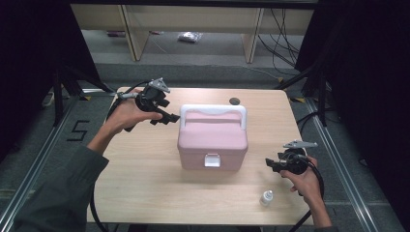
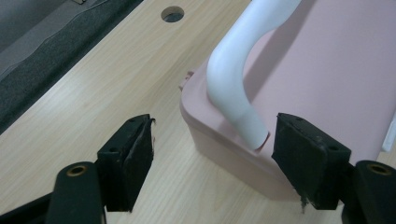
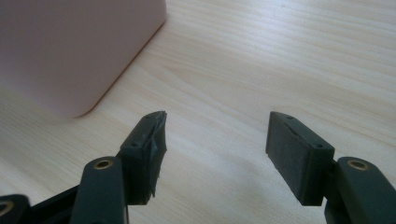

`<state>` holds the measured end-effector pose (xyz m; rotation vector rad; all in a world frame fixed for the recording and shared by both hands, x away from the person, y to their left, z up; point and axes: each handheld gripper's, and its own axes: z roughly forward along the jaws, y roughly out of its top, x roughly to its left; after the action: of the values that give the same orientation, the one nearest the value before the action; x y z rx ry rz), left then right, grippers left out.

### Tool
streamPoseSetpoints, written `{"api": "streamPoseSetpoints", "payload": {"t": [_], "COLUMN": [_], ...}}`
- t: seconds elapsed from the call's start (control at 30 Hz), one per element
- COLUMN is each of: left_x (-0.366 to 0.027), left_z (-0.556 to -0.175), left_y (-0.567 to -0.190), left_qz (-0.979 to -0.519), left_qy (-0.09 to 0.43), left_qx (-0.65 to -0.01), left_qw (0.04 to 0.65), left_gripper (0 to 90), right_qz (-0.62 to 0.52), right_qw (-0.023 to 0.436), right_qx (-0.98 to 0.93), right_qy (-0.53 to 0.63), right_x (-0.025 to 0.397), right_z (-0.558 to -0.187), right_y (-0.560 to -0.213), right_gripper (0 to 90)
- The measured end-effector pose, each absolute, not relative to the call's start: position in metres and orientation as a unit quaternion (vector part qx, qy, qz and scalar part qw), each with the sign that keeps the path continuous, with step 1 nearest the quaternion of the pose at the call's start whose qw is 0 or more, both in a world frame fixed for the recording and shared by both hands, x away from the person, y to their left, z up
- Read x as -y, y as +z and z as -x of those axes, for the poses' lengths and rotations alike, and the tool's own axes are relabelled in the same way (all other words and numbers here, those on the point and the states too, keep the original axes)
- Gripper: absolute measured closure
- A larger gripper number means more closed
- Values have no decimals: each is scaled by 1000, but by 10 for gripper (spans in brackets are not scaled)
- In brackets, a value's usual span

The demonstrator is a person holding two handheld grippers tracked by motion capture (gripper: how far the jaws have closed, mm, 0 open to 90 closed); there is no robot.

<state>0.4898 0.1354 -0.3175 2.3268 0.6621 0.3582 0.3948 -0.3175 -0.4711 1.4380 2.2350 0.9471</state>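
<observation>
A pink lidded box with a white handle and a white front latch stands in the middle of the wooden table. My left gripper is open just left of the box's back left corner. In the left gripper view the handle's end and the box corner lie just beyond the open left gripper. My right gripper is open to the right of the box, low over the table. In the right gripper view the right gripper has bare wood between its jaws and the box corner lies ahead.
A small white bottle stands near the table's front edge, right of centre. A round cable hole is in the tabletop behind the box. Black frames and cables flank the table.
</observation>
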Motion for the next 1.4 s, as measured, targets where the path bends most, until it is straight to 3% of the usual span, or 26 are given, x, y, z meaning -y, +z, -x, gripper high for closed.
{"api": "streamPoseSetpoints", "payload": {"t": [0.8,1.4], "left_x": [-95,-67], "left_z": [-508,-519], "left_y": [-305,-310], "left_qz": [-915,-945], "left_qy": [122,122], "left_qx": [-217,-163], "left_qw": [318,257], "left_gripper": [316,525], "right_qz": [-503,-496], "right_qw": [148,152], "right_qx": [-784,-788], "right_qy": [332,332], "right_x": [319,319], "right_z": [-396,-394], "right_y": [-472,-474], "right_gripper": [392,393]}}
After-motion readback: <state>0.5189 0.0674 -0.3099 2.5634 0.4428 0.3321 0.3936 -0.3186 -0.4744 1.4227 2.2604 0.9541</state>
